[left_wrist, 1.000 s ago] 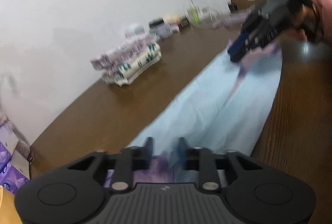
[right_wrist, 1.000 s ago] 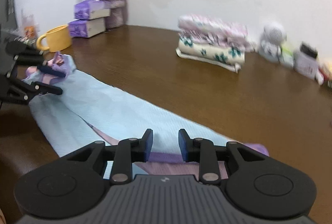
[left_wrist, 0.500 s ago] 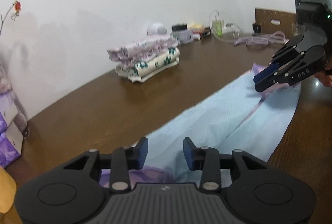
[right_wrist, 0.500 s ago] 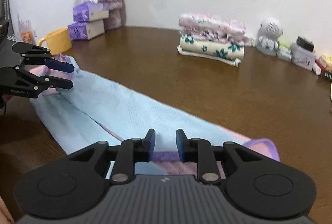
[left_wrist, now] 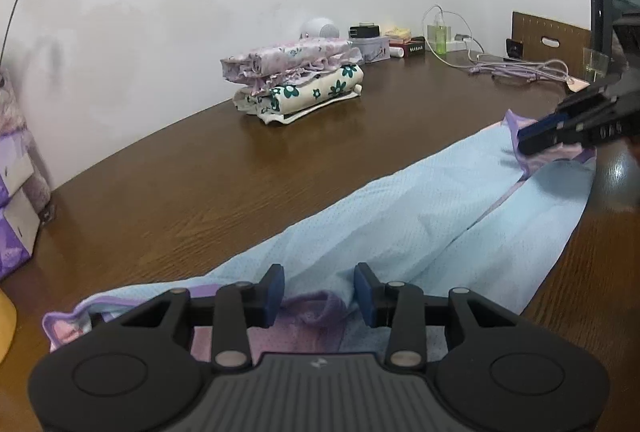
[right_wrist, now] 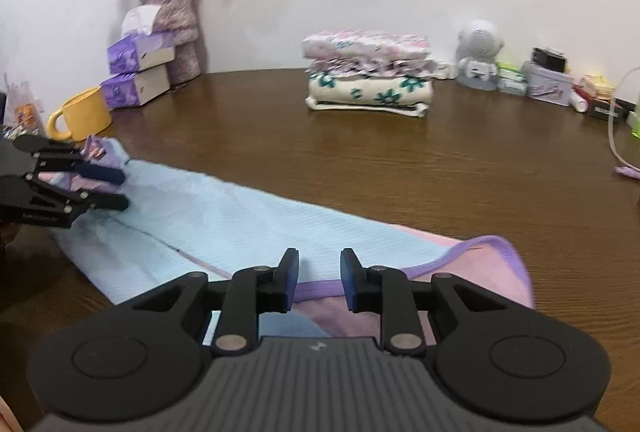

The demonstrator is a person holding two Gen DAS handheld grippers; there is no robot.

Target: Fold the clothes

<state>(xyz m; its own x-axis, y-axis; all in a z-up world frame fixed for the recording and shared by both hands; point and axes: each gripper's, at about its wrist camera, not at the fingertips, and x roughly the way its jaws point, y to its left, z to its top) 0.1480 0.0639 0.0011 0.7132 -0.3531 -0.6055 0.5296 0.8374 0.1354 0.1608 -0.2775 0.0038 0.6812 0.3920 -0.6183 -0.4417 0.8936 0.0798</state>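
Note:
A long light-blue garment (left_wrist: pixel 400 224) with pink and purple trim lies stretched flat across the brown table (left_wrist: pixel 180 184). My left gripper (left_wrist: pixel 320 290) stands open over its near end, with bunched purple fabric below the gap but not pinched. In the right wrist view that same gripper (right_wrist: pixel 114 188) sits at the garment's (right_wrist: pixel 240 224) far left end, fingers apart. My right gripper (right_wrist: pixel 320 280) is open with a narrower gap, just above the purple-edged pink hem. From the left wrist view it (left_wrist: pixel 528 138) hovers at the far end, close to the cloth.
A stack of folded floral clothes (right_wrist: pixel 368 76) stands at the back by the wall. A yellow mug (right_wrist: pixel 80 116), tissue boxes (right_wrist: pixel 138 72) and a flower vase (right_wrist: pixel 176 32) are at the left. Small boxes and cables (left_wrist: pixel 520 68) crowd the right end.
My left gripper's jaws spread wider and released the garment's end. The garment has settled flat on the table. Both grippers have steadied at opposite ends.

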